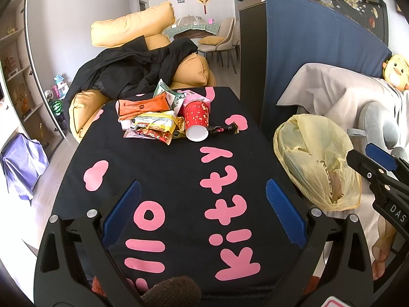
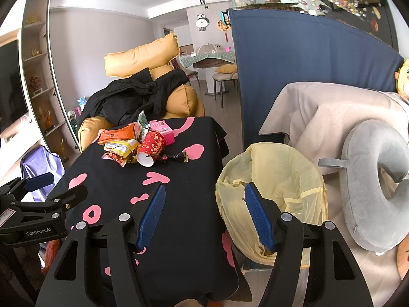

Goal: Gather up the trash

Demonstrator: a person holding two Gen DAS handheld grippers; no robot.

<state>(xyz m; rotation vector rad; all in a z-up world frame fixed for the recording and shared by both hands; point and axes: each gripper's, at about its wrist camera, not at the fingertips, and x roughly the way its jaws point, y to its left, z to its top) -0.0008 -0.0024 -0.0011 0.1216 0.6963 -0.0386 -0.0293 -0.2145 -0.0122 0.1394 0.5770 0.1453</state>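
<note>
A pile of trash lies at the far end of the black table [image 1: 166, 179]: a tipped red paper cup [image 1: 196, 120], an orange wrapper [image 1: 143, 106], a yellow wrapper [image 1: 156, 122], a pink box [image 1: 195, 97] and a dark candy wrapper [image 1: 222, 129]. The cup also shows in the right wrist view [image 2: 150, 148]. A bin lined with a yellow bag [image 1: 317, 158] [image 2: 276, 179] stands right of the table. My left gripper [image 1: 202, 212] is open and empty above the near table. My right gripper [image 2: 204, 217] is open and empty, between table edge and bin.
A yellow sofa with black clothing [image 1: 138, 69] stands behind the table. A blue partition [image 1: 314, 51] stands at the back right. A beige-covered seat [image 2: 319, 117] with a grey neck pillow [image 2: 370, 179] is on the right. A purple bag [image 1: 20, 163] sits on the floor at the left.
</note>
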